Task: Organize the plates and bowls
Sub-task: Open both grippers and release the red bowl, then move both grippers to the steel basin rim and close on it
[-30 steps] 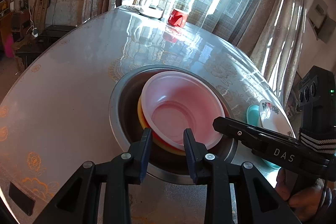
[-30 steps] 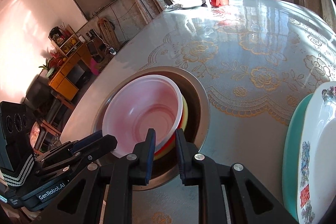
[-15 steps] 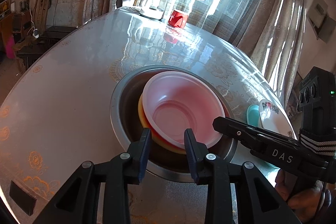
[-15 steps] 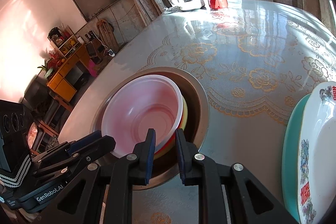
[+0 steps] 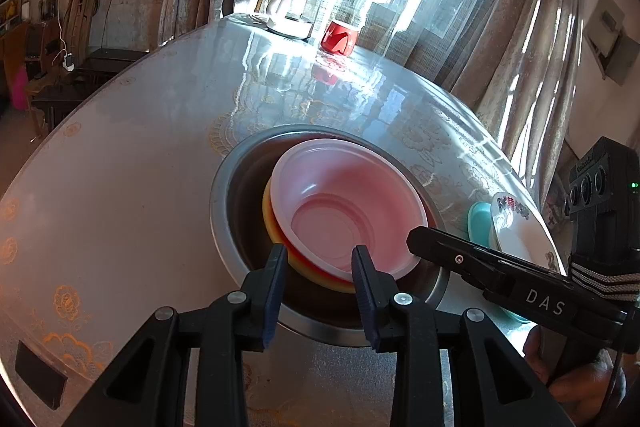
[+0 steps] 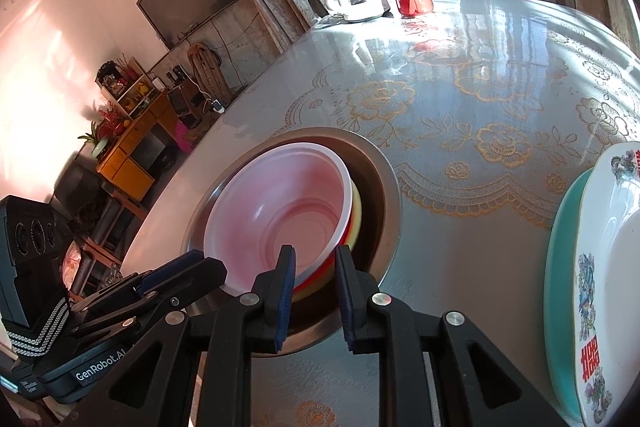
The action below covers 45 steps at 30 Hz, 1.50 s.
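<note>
A steel basin [image 5: 224,211] [image 6: 390,195] on the round table holds a nested stack of bowls. A translucent white bowl [image 5: 344,211] [image 6: 280,211] lies on top, over a red bowl [image 5: 298,255] and a yellow bowl [image 5: 267,211] [image 6: 357,211]. My left gripper [image 5: 318,263] [image 6: 216,269] hovers at the stack's near rim, its jaws a little apart with no pad pressing on anything. My right gripper [image 6: 316,263] [image 5: 412,237] stands narrowly open at the stack's right-hand rim. The rims show in its gap, untouched.
To the right of the basin a white decorated plate [image 6: 608,267] [image 5: 516,231] lies on a teal plate [image 6: 560,267] [image 5: 478,223]. A kettle [image 5: 288,11] and a red cup [image 5: 338,37] stand at the table's far edge by the window. A person's hand [image 5: 580,383] holds the right gripper.
</note>
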Available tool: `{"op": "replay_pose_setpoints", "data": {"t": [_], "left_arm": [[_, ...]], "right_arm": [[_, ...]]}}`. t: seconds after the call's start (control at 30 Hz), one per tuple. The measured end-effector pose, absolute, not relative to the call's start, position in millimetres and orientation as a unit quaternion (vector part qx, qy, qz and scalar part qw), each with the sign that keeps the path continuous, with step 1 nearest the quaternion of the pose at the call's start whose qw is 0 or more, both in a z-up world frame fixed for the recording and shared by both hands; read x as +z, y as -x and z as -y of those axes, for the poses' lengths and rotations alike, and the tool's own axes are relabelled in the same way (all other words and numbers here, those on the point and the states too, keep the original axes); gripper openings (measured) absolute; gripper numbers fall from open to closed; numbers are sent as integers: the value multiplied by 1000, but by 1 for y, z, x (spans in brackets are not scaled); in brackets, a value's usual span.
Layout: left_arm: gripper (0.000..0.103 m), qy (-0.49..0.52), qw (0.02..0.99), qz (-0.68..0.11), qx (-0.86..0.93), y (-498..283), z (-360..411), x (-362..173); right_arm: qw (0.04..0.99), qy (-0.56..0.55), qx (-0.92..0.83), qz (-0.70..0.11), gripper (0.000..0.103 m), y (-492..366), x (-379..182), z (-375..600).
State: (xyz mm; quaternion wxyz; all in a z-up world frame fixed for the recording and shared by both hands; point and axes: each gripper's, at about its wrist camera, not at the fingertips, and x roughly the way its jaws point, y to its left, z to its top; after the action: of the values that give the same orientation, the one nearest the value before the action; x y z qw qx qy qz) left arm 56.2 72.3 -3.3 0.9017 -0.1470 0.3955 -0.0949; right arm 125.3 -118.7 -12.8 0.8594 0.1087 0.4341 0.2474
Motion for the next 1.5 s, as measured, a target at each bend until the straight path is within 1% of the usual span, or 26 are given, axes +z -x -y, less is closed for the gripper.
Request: {"op": "replay_pose_setpoints", "data": {"t": [0.37, 0.67, 0.73, 0.83, 0.9, 1.1, 1.3, 1.33, 1.4, 1.5], "left_arm": [[36, 151, 902, -395, -88, -56, -72, -2], [36, 142, 912, -379, -64, -57, -82, 2], [36, 129, 916, -374, -63, -57, -82, 1], [35, 106, 921, -370, -58, -58, -78, 0], [35, 103, 921, -370, -58, -58, -78, -1], [37, 124, 920, -366, -60, -60, -84, -1], [37, 128, 920, -365, -55, -61, -84, -1], [38, 133, 921, -363, -54, -61, -86, 0], [45, 137, 922, -359, -46, -62, -90, 2], [45, 144, 922, -357, -33, -64, -98, 2]], "right_arm": [[863, -111, 252, -424, 21, -121, -13, 122], [869, -99, 246, -418, 21, -123, -13, 117], [873, -86, 241, -416, 19, -123, -13, 113], [878, -71, 235, -412, 19, -122, -12, 109], [876, -76, 237, -413, 19, -123, -12, 111], [879, -100, 239, -401, 24, -121, -8, 123], [884, -118, 230, -389, 25, -119, -5, 134], [886, -123, 224, -388, 25, -118, -4, 136], [887, -134, 216, -386, 25, -120, -4, 144], [884, -146, 203, -395, 26, -127, -8, 153]]}}
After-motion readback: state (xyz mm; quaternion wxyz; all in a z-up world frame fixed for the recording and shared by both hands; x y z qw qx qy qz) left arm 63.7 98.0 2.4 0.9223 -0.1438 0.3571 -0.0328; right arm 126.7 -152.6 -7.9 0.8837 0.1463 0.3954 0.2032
